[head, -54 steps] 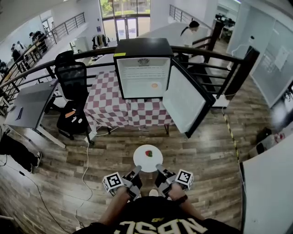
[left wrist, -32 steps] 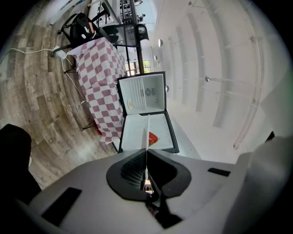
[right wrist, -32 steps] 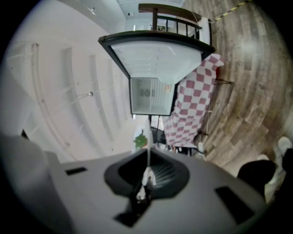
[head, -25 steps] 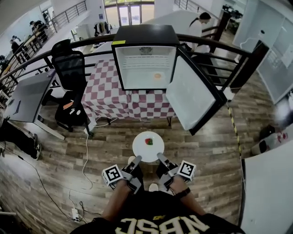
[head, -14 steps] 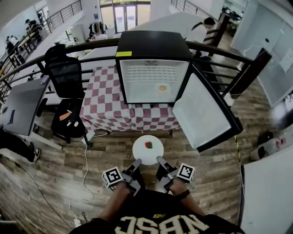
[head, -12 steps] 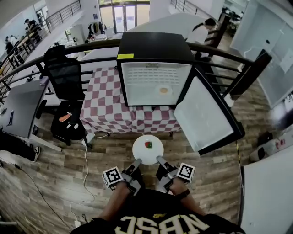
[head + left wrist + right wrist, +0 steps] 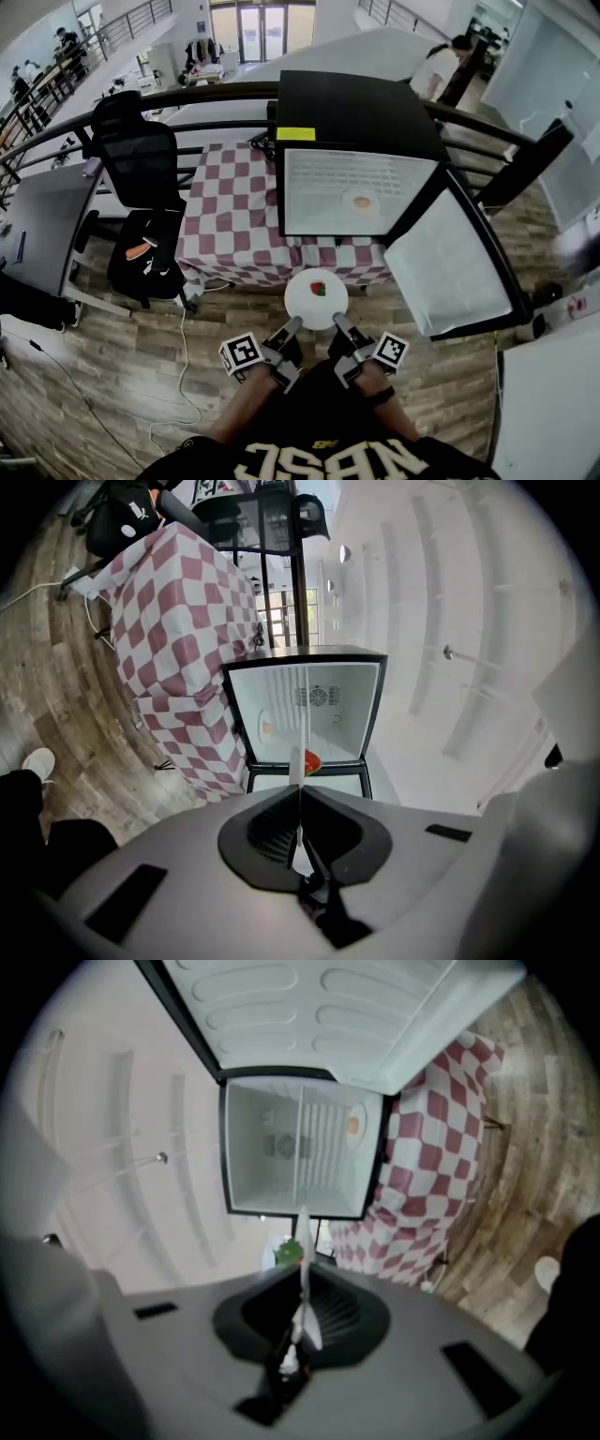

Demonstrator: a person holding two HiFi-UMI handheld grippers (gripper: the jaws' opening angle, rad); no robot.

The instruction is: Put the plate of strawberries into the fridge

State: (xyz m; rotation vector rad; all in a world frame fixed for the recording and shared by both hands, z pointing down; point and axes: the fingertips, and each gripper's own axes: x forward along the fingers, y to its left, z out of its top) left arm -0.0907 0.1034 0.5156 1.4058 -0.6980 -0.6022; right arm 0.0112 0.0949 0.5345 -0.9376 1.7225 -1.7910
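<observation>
Left tongs and right tongs pinch the thin rim of the round white plate.

Table: covered by checkered cloth; open fridge stood on its right end.
Floor: carried the table and an office chair.

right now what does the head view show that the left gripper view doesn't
Only the head view: the plate's whole round face, with the right gripper and the left gripper each shut on its near rim, side by side. Only the left gripper view: the plate's rim seen edge-on, pinched between that gripper's closed jaws. Both: the strawberry on the plate, the open fridge ahead, and the checkered tablecloth.
</observation>
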